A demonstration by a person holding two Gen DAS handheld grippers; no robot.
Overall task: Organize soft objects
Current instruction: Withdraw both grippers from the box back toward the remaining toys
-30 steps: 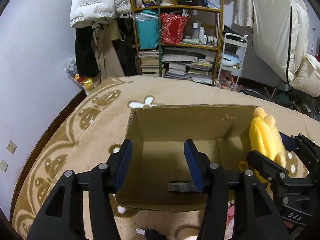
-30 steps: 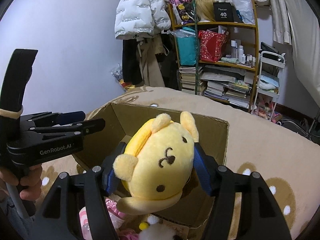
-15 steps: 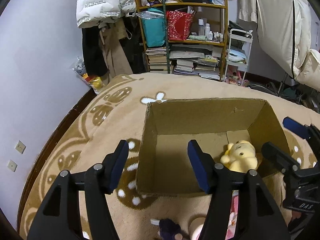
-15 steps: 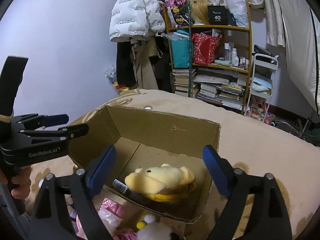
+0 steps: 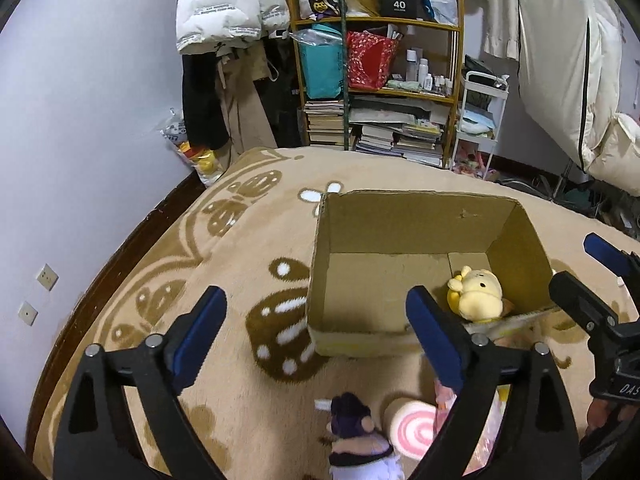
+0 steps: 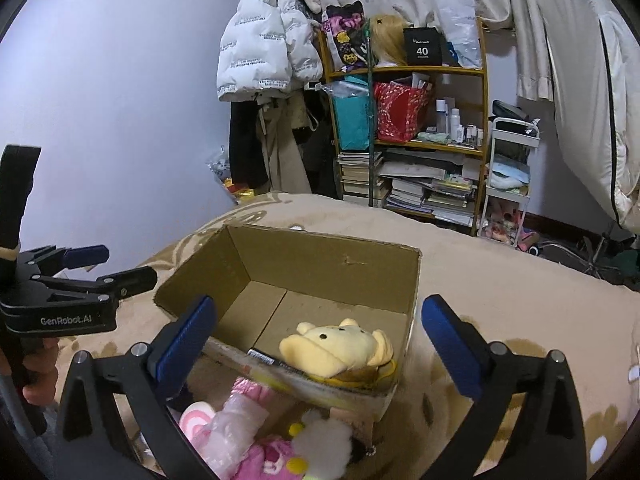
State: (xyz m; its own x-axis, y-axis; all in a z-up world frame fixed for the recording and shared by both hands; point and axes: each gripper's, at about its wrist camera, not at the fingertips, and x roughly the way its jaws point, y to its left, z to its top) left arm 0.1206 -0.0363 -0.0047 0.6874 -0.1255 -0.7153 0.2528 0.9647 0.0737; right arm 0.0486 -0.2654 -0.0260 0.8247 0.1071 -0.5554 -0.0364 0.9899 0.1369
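Both your grippers hang over the carpet with jaws spread wide and nothing between them. Your left gripper (image 5: pixel 314 330) frames the near left corner of the cardboard box (image 5: pixel 384 220); your right gripper (image 6: pixel 318 344) frames the box's near wall, with the yellow plush (image 6: pixel 340 346) lying on its side inside the box, just ahead of and between the right jaws. From the left wrist the same yellow plush (image 5: pixel 478 294) sits in the box's right near corner, just beyond your left gripper's right-hand finger.

Only the left wrist view shows you the purple-haired doll (image 5: pixel 354 432) below the jaws and the full brown pattern of the carpet (image 5: pixel 200 280) to their left. Only the right wrist view shows the white fluffy toy (image 6: pixel 322 446) and the pink plush (image 6: pixel 264 456) heaped under the jaws against the box's near wall. The pink swirl cushion (image 5: pixel 412 428) appears in both, cut off by a finger each time.

The heap below your right jaws runs off the frame's bottom edge, so you cannot separate its pieces. The yellow plush's lower body is hidden behind the box wall.
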